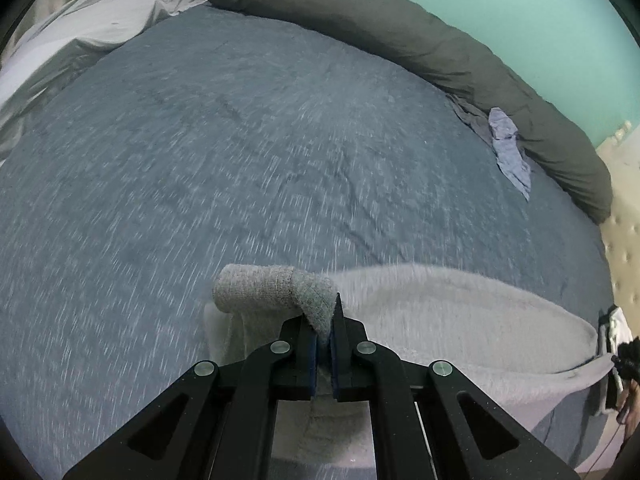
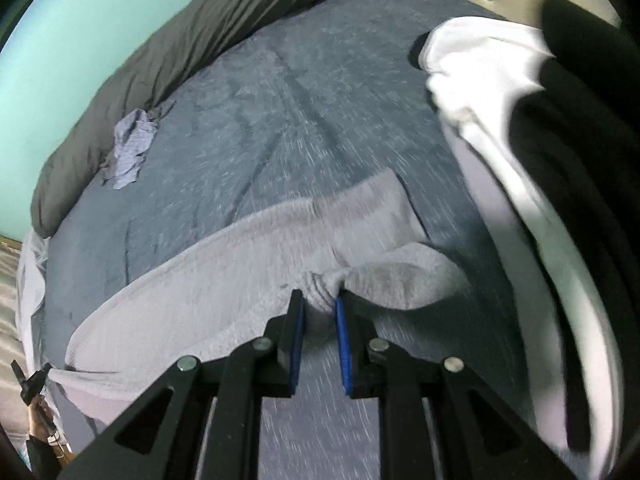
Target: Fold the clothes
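while it hangs stretched between the two grippers, the pale grey fleecy knit garment [image 2: 224, 256] sags just above the blue-grey heathered bedcover [image 1: 240, 152]. the left gripper [image 1: 325, 330] has its blue-padded fingers [image 1: 313, 354] pressed together on a ribbed cuff-like edge of that garment. the right gripper [image 2: 320, 312] pinches a bunched fold of the same cloth between slightly parted pads. near the far edge lies a crumpled lilac striped cloth [image 1: 510, 148], just beside a long dark grey rolled duvet [image 1: 400, 28] against the mint green wall [image 1: 520, 8]. white and black clothes [image 2: 500, 92] are piled to the right.
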`<state>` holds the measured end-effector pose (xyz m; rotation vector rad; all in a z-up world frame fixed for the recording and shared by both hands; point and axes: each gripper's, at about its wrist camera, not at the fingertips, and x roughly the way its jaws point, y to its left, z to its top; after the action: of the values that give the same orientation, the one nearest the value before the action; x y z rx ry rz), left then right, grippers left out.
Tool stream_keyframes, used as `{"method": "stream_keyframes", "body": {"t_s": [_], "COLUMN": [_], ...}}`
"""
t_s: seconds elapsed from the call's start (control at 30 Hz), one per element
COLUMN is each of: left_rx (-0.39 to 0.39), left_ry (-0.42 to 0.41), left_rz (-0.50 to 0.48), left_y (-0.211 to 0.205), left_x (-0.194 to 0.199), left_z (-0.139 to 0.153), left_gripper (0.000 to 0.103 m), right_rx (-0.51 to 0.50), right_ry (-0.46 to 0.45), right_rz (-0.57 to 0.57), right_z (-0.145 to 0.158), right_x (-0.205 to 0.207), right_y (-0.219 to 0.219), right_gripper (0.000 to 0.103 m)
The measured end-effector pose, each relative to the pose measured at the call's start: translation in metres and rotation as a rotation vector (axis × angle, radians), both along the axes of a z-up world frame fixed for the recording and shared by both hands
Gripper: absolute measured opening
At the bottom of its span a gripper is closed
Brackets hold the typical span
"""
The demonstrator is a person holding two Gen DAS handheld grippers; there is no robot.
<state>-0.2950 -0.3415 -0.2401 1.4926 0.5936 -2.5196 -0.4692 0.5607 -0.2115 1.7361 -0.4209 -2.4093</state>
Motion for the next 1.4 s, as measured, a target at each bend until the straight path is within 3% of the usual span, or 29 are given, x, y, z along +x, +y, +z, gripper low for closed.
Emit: {"method": "stream_keyframes", "body": {"t_s": [0.4,0.6,0.67,0.77,0.8,0.93,1.03,1.13,1.2,1.4], "left_rx": [-0.002,-0.028,-0.008,0.034,0.036,0.052,0.078,0.07,0.127,0.161], "left_ry": [-0.062,-0.117,-0.104,-0.062,-0.048,0.007,0.053,0.103,0.12,0.07], "left_rz": [0.004,0.004,0.011,0.011,0.008,0.01,0.014,0.036,0.051,0.031], "left_y": [-0.018,-0.008,-0.01,-0.014,-0.014,-0.016,-0.016,-0.018,-0.022,-0.014], "left_x": [-0.067,-0.081,-0.079,-0.07,-0.067,-0.051,-0.036,-0.017,-0.009,0.02], "left_z": [-0.049,-0.081,-0.079,-0.065,-0.059,-0.035,-0.018,-0.004,-0.001,-0.018], "left_gripper": [0.005,0.009,0.014,0.034,0.036,0.041,0.055,0.076,0.076,0.076], "right_rx": [0.1,0.108,0.096,0.062,0.051,0.04,0.033,0.006,-0.009,-0.114], "right_ry": [-0.111,-0.054,-0.016,0.054,0.077,0.165,0.202,0.19,0.171,0.127], "right_rz": [-0.065,-0.08,-0.076,-0.087,-0.091,-0.111,-0.089,-0.094,-0.089,-0.11], "right_z": [-0.047,-0.065,-0.063,-0.053,-0.049,-0.033,-0.027,-0.035,-0.042,-0.067], "right_x": [-0.095,-0.107,-0.103,-0.09,-0.085,-0.059,-0.035,-0.021,-0.012,0.006], "right_y": [-0.041,-0.054,-0.053,-0.042,-0.039,-0.021,-0.012,0.001,0.004,0.002], "right_gripper": [0.016,0.024,0.031,0.043,0.045,0.048,0.049,0.051,0.051,0.058]}}
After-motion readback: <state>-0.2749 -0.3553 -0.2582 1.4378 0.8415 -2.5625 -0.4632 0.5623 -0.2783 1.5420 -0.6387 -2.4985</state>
